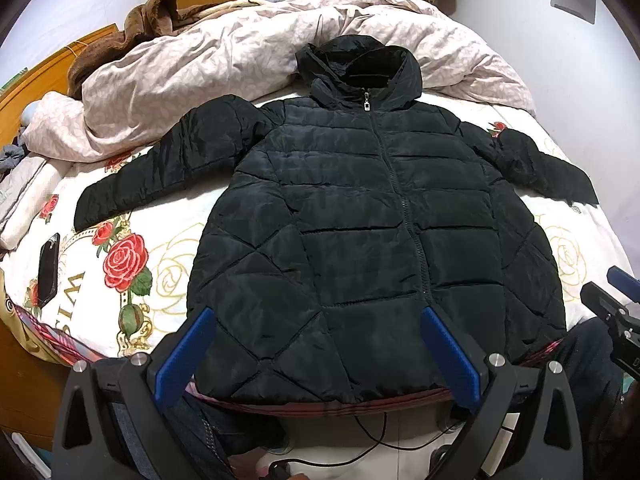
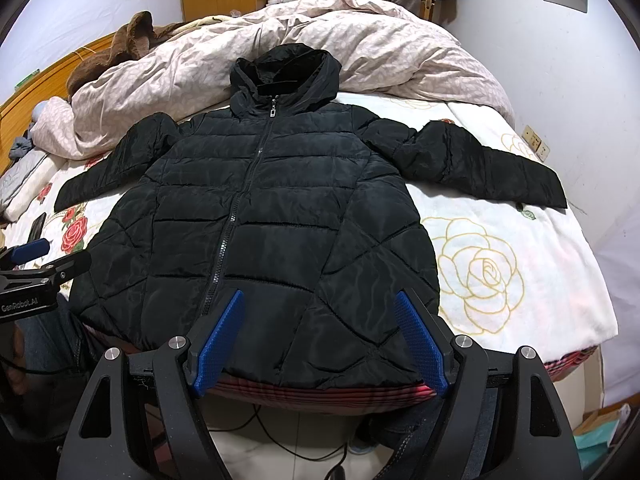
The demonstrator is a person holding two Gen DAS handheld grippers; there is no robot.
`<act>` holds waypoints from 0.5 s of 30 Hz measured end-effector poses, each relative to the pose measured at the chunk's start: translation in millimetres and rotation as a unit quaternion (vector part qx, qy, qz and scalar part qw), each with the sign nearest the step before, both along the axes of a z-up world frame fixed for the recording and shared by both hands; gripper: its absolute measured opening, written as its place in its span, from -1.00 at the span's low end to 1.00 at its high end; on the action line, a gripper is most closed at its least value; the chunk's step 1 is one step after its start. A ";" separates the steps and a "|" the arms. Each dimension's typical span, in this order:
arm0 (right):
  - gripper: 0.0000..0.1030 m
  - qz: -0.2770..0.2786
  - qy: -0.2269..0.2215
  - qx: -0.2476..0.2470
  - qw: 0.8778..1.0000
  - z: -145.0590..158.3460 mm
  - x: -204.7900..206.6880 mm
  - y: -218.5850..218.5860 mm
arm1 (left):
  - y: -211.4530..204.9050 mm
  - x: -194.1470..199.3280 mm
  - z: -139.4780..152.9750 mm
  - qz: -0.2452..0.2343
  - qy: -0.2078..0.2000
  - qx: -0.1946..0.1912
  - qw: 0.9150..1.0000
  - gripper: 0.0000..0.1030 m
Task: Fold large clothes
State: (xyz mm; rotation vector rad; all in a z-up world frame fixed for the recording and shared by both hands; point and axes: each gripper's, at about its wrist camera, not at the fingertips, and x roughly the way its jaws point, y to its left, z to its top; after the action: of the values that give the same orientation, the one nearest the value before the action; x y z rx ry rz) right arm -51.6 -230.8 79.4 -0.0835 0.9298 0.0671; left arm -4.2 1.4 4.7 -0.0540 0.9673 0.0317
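**Black puffer jacket lies spread on the bed, both grippers wide and empty**

Nearest the cameras, the left gripper (image 1: pixel 316 320) hangs above the bed's near edge with its blue fingers (image 1: pixel 184 356) spread wide, nothing between them. The right gripper (image 2: pixel 320 308) is in the same posture, its blue pads (image 2: pixel 218 344) well apart and holding nothing. Both tilt downward toward the jacket's hem (image 2: pixel 320 380), which lies along the near edge of the mattress; whether any fingertip touches the fabric is hard to tell from this angle.

The jacket (image 1: pixel 360 240) lies face up on the rose-printed sheet (image 2: pixel 500 264), zipped closed, zipper (image 1: pixel 396 184) running up the middle. Its left-of-view sleeve (image 1: pixel 160 168) stretches out toward a dark phone (image 1: pixel 48 268) lying on the sheet, apart from the cuff. The other sleeve (image 2: pixel 488 168) extends outward toward the wall side.

Farther back, the hood (image 1: pixel 356 68) rests against a rumpled pale duvet (image 1: pixel 224 64), with a brown fleece blanket (image 1: pixel 132 28) heaped beyond it by the wooden headboard (image 1: pixel 32 80).
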 end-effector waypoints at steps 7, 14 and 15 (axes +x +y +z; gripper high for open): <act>0.50 0.001 0.001 -0.001 1.000 -0.6 -0.4 2.0 | 2.3 0.8 -2.2 0.002 0.004 -0.004 1.000 1.00; 0.50 0.001 0.000 -0.002 1.000 -0.4 0.1 2.7 | 3.2 1.0 -2.2 0.002 0.004 -0.005 1.000 1.00; 0.50 0.002 0.000 -0.003 1.000 1.8 1.7 3.8 | 3.1 1.1 -2.2 0.002 0.005 -0.005 1.000 1.00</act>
State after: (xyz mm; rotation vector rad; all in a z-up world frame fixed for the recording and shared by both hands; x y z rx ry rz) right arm -49.9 -227.0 81.2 -0.0917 0.9302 0.0685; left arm -3.1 4.5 2.5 -0.0645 0.9767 0.0302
